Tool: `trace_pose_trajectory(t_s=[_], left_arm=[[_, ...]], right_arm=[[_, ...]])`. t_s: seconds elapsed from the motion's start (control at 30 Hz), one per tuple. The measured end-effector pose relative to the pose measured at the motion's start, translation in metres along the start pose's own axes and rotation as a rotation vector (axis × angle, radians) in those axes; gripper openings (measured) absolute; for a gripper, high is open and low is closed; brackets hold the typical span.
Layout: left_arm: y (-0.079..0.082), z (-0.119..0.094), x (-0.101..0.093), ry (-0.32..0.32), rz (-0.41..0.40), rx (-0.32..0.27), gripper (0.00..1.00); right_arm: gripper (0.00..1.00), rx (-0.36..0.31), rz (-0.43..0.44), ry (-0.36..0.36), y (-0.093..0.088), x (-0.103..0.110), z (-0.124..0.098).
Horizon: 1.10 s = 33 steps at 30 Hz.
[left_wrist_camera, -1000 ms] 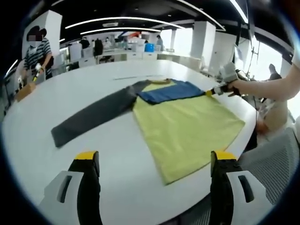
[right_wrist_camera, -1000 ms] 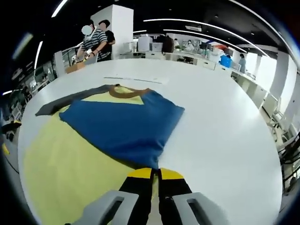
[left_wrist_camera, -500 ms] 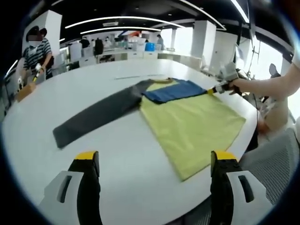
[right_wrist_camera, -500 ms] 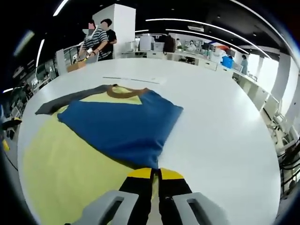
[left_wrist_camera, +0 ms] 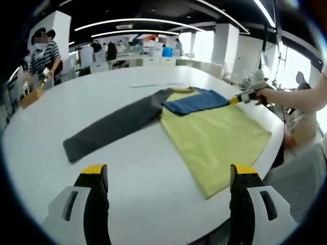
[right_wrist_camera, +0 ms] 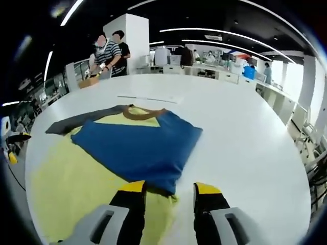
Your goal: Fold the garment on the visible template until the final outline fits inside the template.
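Left gripper view held the garment point(left_wrist_camera: 204, 127) across the middle of the frame on the white table point(left_wrist_camera: 102, 102): a dark grey sleeve point(left_wrist_camera: 112, 125) trailed toward the left, the yellow body point(left_wrist_camera: 217, 140) spread to the right of centre, and a blue sleeve point(left_wrist_camera: 196, 100) lay folded over the chest near the brown collar point(left_wrist_camera: 185, 90). It read as thin, soft knit cloth, light and limp, likely to drape and drag on the smooth table rather than keep a crease, so a pinch at a cuff, a hem corner or a fold edge looked the sensible hold, lifting low so the layers below did not shift. No template outline could be made out on the table. At the bottom of this view the left gripper point(left_wrist_camera: 166, 176) hovered above bare table short of the garment, its fingers spread wide with nothing between them. At the right edge, the right gripper point(left_wrist_camera: 240, 98) was held out level by a bare forearm, its tip at the end of the blue sleeve. Right gripper view, from left to right, showed yellow body, then blue sleeve point(right_wrist_camera: 135, 148) at centre, then bare table; its own fingers point(right_wrist_camera: 134, 188) stood parted at the bottom, straddling the sleeve's near corner and clamping nothing.
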<state>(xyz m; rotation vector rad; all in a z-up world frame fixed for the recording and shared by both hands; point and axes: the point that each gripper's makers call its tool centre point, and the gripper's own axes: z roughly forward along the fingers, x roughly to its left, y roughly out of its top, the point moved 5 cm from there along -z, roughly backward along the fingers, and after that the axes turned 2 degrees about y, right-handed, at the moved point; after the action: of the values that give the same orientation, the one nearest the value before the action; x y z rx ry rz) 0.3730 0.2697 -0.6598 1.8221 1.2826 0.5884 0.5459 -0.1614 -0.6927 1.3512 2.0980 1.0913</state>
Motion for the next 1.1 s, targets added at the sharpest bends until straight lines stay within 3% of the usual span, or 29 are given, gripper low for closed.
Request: trace_pose_trajectory(t_s=[0.2, 0.57, 0.77, 0.87, 0.9, 1.1], left_arm=[[0.005, -0.004, 0.009, 0.022, -0.003, -0.015, 0.98], [0.008, -0.005, 0.029, 0.051, -0.015, -0.023, 0.98], [0.008, -0.005, 0.047, 0.080, -0.012, -0.020, 0.98], [0.010, -0.005, 0.056, 0.095, -0.023, -0.031, 0.98], [0.014, -0.005, 0.059, 0.095, -0.037, -0.064, 0.99], [0.017, 0.001, 0.077, 0.113, -0.072, -0.079, 0.98]], right_arm=[[0.62, -0.070, -0.030, 0.081, 0.015, 0.015, -0.012], [0.90, -0.093, -0.085, 0.210, 0.019, 0.046, -0.039], [0.99, -0.104, -0.105, 0.260, 0.018, 0.063, -0.055], [0.99, -0.101, -0.119, 0.283, 0.016, 0.073, -0.063], [0.99, -0.102, -0.122, 0.288, 0.015, 0.075, -0.065], [0.99, -0.147, -0.143, 0.302, 0.018, 0.085, -0.076]])
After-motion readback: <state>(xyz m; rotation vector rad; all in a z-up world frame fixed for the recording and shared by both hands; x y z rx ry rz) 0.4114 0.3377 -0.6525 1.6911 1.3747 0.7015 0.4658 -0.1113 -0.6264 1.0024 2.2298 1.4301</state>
